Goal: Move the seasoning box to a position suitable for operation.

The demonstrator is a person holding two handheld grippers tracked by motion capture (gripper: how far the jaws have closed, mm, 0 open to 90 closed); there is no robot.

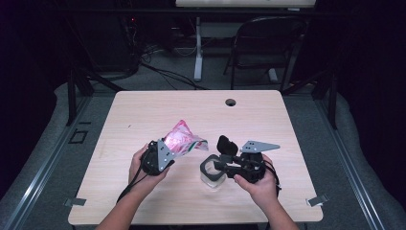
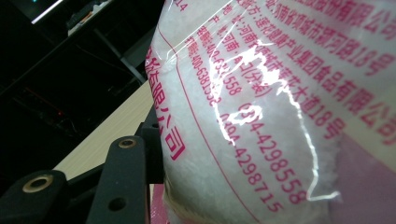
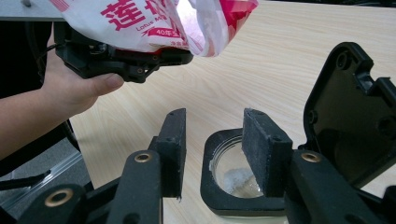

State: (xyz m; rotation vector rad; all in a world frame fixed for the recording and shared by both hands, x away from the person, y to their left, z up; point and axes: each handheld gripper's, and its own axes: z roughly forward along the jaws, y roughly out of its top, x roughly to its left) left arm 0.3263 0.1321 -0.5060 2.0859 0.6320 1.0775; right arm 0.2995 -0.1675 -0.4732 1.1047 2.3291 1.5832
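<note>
Left claw (image 1: 165,155) grips bag (image 1: 181,138); right claw (image 3: 212,140) wide, straddling jar (image 3: 233,179) rim.

Two handheld grippers (image 1: 168,154) (image 1: 221,167), one pink-printed bag (image 1: 181,139), one black-lidded clear jar (image 1: 212,172) on one wooden table (image 1: 143,115), one folding chair (image 1: 261,48) behind.

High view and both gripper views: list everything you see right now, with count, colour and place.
bag: one, clear plastic with pink print, white granules inside, held tilted above the table, left of centre.
jar: one, clear with a black rim and open black flip lid, on the table near centre; a little white material at the bottom.
table: one, light wood, with a cable hole near the far edge.
chair: one, dark, beyond the table.
left gripper: black, shut on the bag.
right gripper: black, one jaw inside the jar's mouth, one outside its rim.
</note>
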